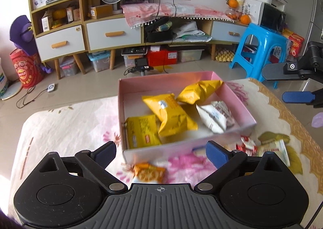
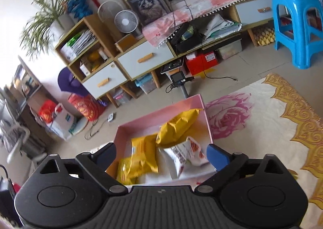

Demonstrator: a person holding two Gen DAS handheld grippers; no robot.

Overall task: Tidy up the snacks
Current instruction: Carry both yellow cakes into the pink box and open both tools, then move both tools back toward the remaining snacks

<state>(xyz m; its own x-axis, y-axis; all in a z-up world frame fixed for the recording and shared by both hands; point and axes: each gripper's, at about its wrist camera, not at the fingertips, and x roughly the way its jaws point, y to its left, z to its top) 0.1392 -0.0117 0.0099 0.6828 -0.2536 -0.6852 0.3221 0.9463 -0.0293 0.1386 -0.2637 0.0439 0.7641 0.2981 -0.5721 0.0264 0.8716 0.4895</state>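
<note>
Left tool [image 1: 160,153] spread wide, nothing between jaws, above orange snack packet [image 1: 149,172] on floral counter cloth [image 1: 66,128]. Right tool [image 2: 161,156] likewise spread, empty, over pink box [image 1: 181,146]. Inside box: 3 yellow packets [image 1: 169,111], 1 white packet [image 1: 215,115]. Red-white wrappers [image 1: 247,144] just beside box. Beyond: cabinet [image 1: 113,35], blue stool [image 1: 260,47].

Bright daylight fills both views, strongest left of the pink box [image 1: 232,95], where the wall washes out. Loose snack packets [image 1: 148,172] near the box smear with motion blur. Fisheye bending curves the cabinet [image 2: 129,63]; corners darken.
</note>
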